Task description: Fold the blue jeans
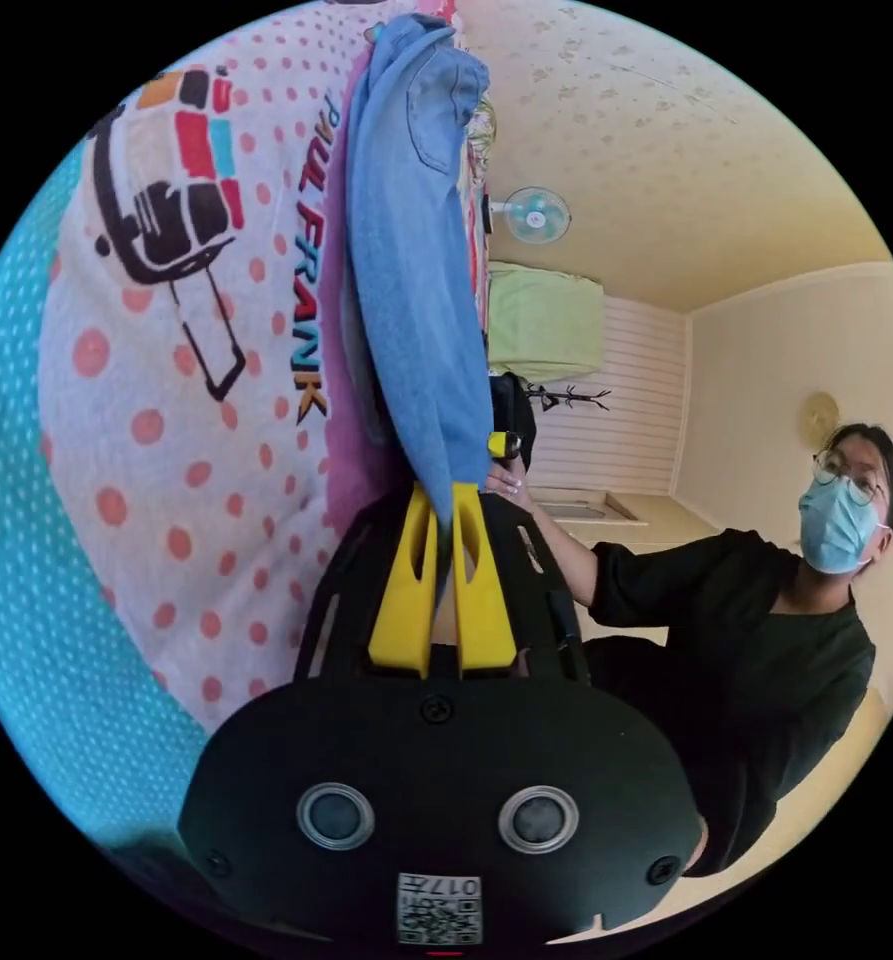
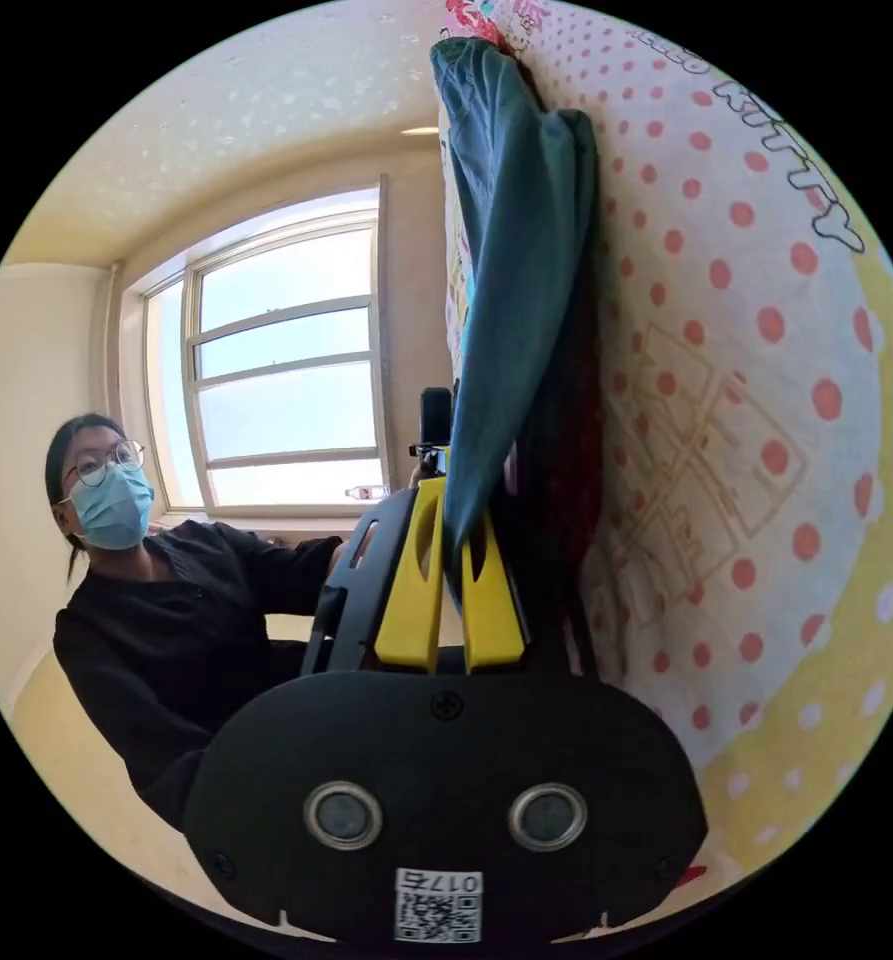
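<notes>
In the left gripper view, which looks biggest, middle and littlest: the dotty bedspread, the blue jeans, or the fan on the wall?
1. Dotty bedspread, biggest.
2. Blue jeans.
3. Wall fan, littlest, though it is farther away, so it may only look that small.

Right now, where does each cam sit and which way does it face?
Left gripper view: rides the left gripper, looks along its jaws at the jeans against the dotted cover; person's hand and torso beside.
Right gripper view: rides the right gripper, looks along its jaws at the jeans; window and person's torso beside.
Shared: jeans, cover, person.
</notes>
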Demonstrator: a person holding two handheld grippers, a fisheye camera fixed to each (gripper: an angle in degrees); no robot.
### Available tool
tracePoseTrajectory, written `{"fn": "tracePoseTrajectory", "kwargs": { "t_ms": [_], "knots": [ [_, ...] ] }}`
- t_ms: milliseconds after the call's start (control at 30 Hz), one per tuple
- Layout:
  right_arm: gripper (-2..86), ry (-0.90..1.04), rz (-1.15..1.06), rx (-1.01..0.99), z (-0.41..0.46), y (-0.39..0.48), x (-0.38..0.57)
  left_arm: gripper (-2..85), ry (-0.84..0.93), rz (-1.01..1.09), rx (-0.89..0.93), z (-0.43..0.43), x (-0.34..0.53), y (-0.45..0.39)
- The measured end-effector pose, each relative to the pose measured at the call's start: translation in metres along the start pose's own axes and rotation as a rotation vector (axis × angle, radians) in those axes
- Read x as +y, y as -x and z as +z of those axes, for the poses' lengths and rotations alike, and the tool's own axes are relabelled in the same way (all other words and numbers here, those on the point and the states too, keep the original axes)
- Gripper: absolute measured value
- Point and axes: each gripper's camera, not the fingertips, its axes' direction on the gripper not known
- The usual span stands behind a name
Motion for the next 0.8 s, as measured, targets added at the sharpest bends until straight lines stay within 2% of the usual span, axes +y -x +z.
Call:
{"fn": "tracePoseTrajectory", "kwargs": {
  "t_ms": [67,200,367,467,533,633,700,800],
  "knots": [
    [0.0,0.012,-0.061,-0.084,-0.004,0.036,0.026,-0.5,0.014,0.067,0.094,0.007,0.018,-0.025],
    [-0.3,0.090,-0.159,-0.108,0.007,0.114,0.063,-0.7,0.070,0.237,0.071,0.042,0.063,-0.118],
    [-0.4,0.077,-0.460,-0.108,0.002,0.279,0.091,-0.7,-0.083,0.484,0.111,0.044,0.095,-0.250],
    [-0.4,0.059,-0.637,-0.070,-0.006,0.369,0.080,-0.7,-0.178,0.615,0.076,0.044,0.086,-0.329],
    [-0.3,0.067,-0.735,-0.009,-0.009,0.414,0.063,-0.7,-0.262,0.669,-0.025,0.043,0.065,-0.380],
    [-0.2,0.008,-0.741,0.098,-0.018,0.464,0.016,-0.7,-0.324,0.685,-0.102,0.040,0.026,-0.421],
    [-0.2,-0.013,-0.723,0.043,-0.026,0.487,-0.010,-0.7,-0.342,0.740,-0.106,0.039,0.007,-0.448],
    [-0.1,-0.039,-0.818,-0.077,-0.036,0.533,-0.023,-0.7,-0.334,0.854,-0.096,0.045,-0.008,-0.497]
  ]
}}
